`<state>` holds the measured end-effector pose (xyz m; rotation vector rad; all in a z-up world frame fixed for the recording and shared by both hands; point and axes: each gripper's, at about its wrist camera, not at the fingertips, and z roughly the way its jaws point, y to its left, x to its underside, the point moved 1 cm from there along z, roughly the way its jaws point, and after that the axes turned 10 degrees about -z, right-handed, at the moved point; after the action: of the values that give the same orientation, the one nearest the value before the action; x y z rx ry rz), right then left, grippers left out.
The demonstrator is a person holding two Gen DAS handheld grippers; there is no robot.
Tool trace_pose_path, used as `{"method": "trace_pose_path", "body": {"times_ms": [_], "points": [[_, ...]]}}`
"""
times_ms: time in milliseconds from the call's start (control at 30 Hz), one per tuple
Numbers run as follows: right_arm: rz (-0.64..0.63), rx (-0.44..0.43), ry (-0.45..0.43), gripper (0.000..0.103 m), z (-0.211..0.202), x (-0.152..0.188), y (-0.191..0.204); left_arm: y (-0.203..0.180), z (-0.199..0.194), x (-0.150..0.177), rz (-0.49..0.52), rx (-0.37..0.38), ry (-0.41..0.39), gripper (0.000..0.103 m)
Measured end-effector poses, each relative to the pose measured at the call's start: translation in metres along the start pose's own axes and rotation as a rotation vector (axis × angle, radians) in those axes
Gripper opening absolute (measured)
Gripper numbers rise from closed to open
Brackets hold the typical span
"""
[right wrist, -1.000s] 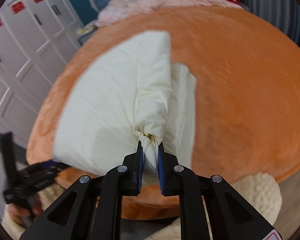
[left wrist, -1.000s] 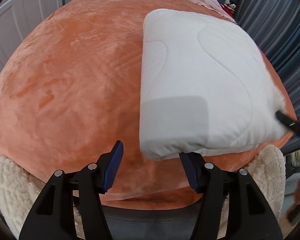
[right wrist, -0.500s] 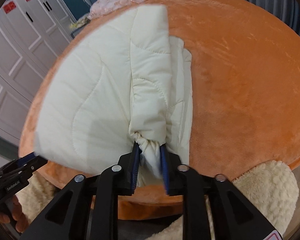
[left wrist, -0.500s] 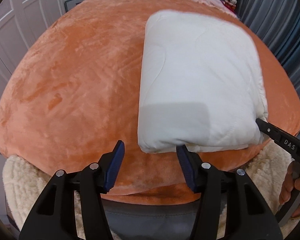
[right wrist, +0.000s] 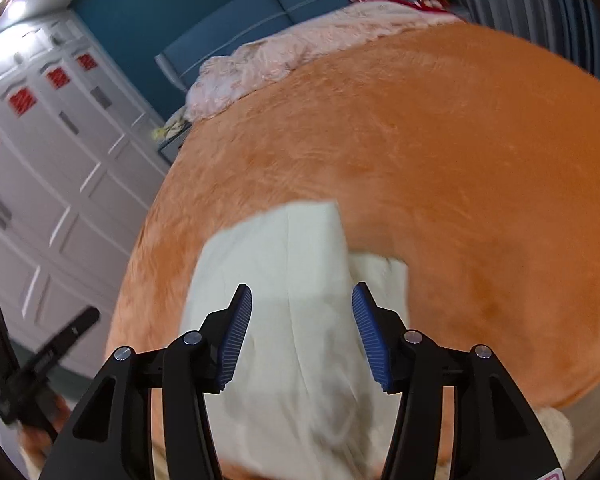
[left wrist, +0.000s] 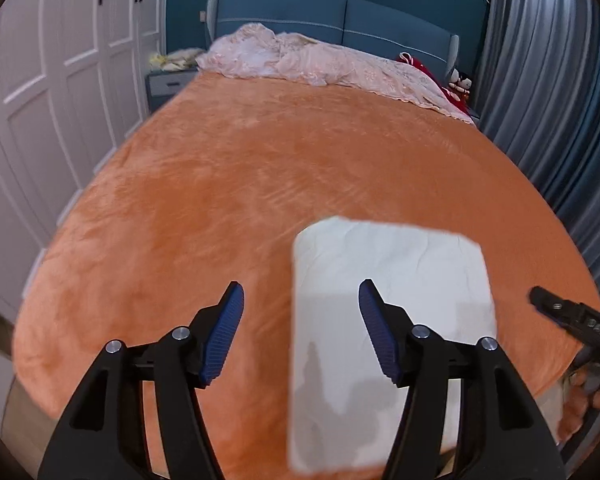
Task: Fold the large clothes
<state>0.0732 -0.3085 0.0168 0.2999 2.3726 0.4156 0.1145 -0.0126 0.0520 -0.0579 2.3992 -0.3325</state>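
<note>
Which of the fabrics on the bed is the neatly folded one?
The cream quilted garment nearest the grippers, a flat rectangle on the orange blanket; the pink bedding lies crumpled by the headboard.

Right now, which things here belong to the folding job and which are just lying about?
Job: white jacket, left gripper, right gripper, both open.

Lying about: orange blanket, pink bedding, red item, nightstand.

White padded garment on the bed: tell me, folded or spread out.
Folded. The white padded garment lies as a compact rectangle on the orange blanket, layered edges visible.
</note>
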Motion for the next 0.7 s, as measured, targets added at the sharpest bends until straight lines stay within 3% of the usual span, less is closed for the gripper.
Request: {"method": "trace_pose_path", "body": {"times_ms": [133,233,267,300,367,467,533,700], "points": [[0.103,0.038,0.049,0.055,0.047,-0.021,-0.01,-0.023,0.045,-0.016,-0.019,0.014,0.043,0.058],[0.157,0.058,0.117,0.055,0.082,-0.018,-0.016,-0.038,0.069,-0.012,-0.006,0.011,0.083,0.058],[0.161,0.046,0.137,0.045,0.092,-0.014,-0.017,-0.042,0.077,-0.01,-0.001,0.013,0.097,0.058],[0.159,0.034,0.139,0.02,0.094,-0.012,-0.015,-0.044,0.082,-0.008,0.003,0.009,0.106,0.058],[0.13,0.019,0.119,0.009,0.089,-0.011,-0.013,-0.048,0.087,-0.003,-0.002,0.018,0.117,0.058],[0.036,0.093,-0.001,0.007,0.05,-0.008,-0.001,-0.051,0.089,-0.001,-0.003,0.031,0.119,0.058],[0.016,0.159,-0.036,0.007,0.038,-0.005,-0.002,-0.053,0.097,0.002,0.007,0.026,0.126,0.058],[0.001,0.252,0.045,0.007,0.078,0.011,-0.017,-0.06,0.134,0.025,0.011,-0.003,0.188,0.058]]}}
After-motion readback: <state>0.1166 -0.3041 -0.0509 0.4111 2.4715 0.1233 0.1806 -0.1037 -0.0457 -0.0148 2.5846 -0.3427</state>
